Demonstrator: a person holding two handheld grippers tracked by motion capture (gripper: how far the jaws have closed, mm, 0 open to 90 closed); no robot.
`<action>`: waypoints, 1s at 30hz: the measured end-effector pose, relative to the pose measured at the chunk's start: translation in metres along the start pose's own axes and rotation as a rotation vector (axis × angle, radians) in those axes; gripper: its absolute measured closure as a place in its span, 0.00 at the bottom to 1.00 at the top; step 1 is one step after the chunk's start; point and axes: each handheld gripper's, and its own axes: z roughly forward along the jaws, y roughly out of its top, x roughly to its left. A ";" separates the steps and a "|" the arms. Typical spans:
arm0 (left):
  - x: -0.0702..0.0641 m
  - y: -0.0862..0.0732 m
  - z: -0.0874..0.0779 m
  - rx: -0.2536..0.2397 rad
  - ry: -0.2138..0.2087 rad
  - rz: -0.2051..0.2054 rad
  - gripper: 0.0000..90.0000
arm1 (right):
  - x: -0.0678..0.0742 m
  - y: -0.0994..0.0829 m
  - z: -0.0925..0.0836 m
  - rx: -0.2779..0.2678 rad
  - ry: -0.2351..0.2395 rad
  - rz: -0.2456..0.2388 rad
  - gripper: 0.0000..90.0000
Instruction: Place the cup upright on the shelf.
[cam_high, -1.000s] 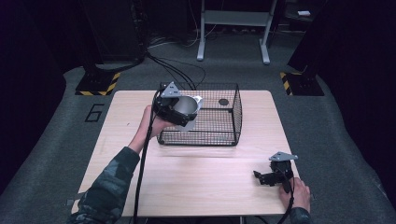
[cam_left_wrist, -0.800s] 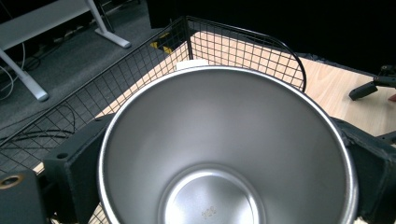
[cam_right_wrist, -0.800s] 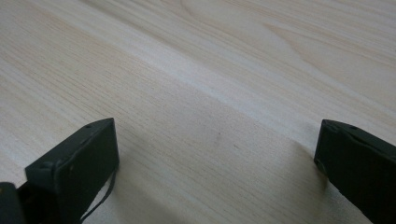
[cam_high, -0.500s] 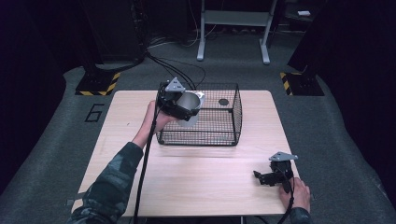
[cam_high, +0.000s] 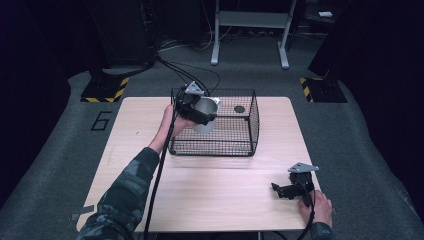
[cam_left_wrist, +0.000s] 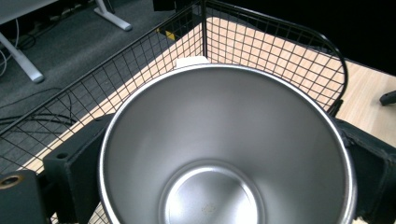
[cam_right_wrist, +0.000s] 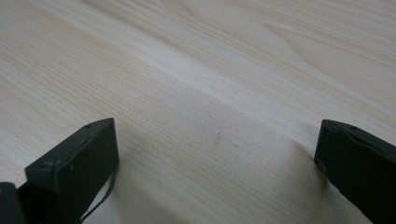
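In the high view, one wooden table (cam_high: 200, 200) carries one black wire basket (cam_high: 235, 135) with one small dark disc (cam_high: 239, 109) on its floor, two grippers are in hand, and a "6" (cam_high: 101, 121) is marked on the grey floor; the left gripper (cam_high: 197, 112) holds one plain steel cup (cam_high: 206, 114) tilted over the basket's left rim. In the left gripper view, its jaws are clamped on the cup (cam_left_wrist: 224, 149), whose brushed, unmarked inside is bare. In the right gripper view, the right gripper (cam_right_wrist: 215, 154) rests low over bare table (cam_right_wrist: 210, 70) with its jaws wide apart.

brushed, faintly glossy metal cup (cam_left_wrist: 224, 149), black wire-mesh basket (cam_high: 248, 120), pale matt wood-grain table (cam_right_wrist: 196, 84)
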 end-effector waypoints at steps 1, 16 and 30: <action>0.000 0.000 0.000 0.000 0.000 0.000 0.06 | 0.000 0.000 0.000 0.000 0.000 0.000 0.00; 0.004 -0.005 0.030 0.057 -0.009 -0.004 0.06 | 0.000 0.000 0.000 0.003 0.004 -0.008 0.00; 0.007 -0.011 0.053 0.110 -0.018 0.000 0.06 | 0.000 0.000 0.000 0.004 0.004 -0.007 0.00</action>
